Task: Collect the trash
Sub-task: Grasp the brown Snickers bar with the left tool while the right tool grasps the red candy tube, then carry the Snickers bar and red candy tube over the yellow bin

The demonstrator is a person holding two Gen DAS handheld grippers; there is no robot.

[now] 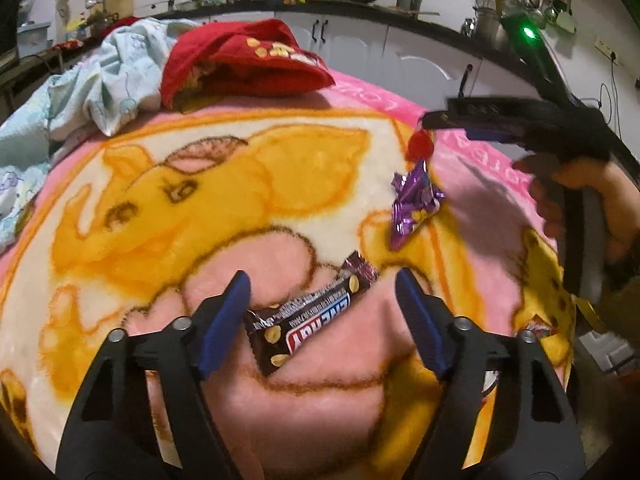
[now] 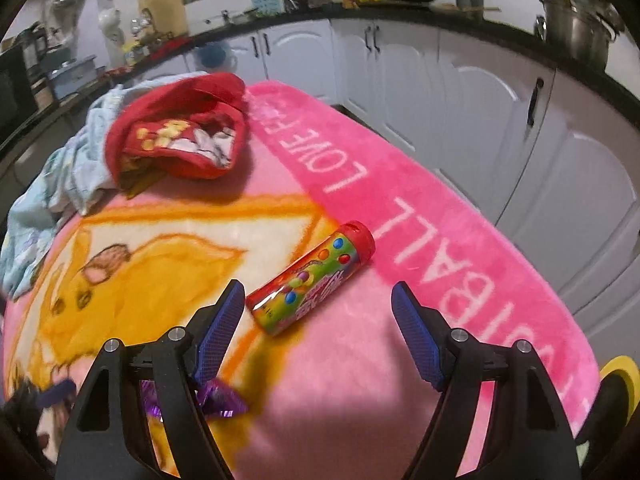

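Observation:
A dark chocolate bar wrapper (image 1: 304,320) lies on the pink and yellow blanket (image 1: 160,200), between the open fingers of my left gripper (image 1: 322,288). A crumpled purple foil wrapper (image 1: 414,204) lies beyond it to the right; it also shows in the right wrist view (image 2: 222,402) under the left finger. A red-capped candy tube (image 2: 312,280) lies on its side just ahead of my open right gripper (image 2: 318,304). In the left wrist view the right gripper (image 1: 432,120) hovers above the tube's red cap (image 1: 420,146).
A red garment (image 1: 244,64) and a light blue cloth (image 1: 100,84) are heaped at the blanket's far side. White kitchen cabinets (image 2: 460,92) and a cluttered black counter (image 1: 360,4) run behind. A yellow object (image 2: 620,380) sits past the blanket's right edge.

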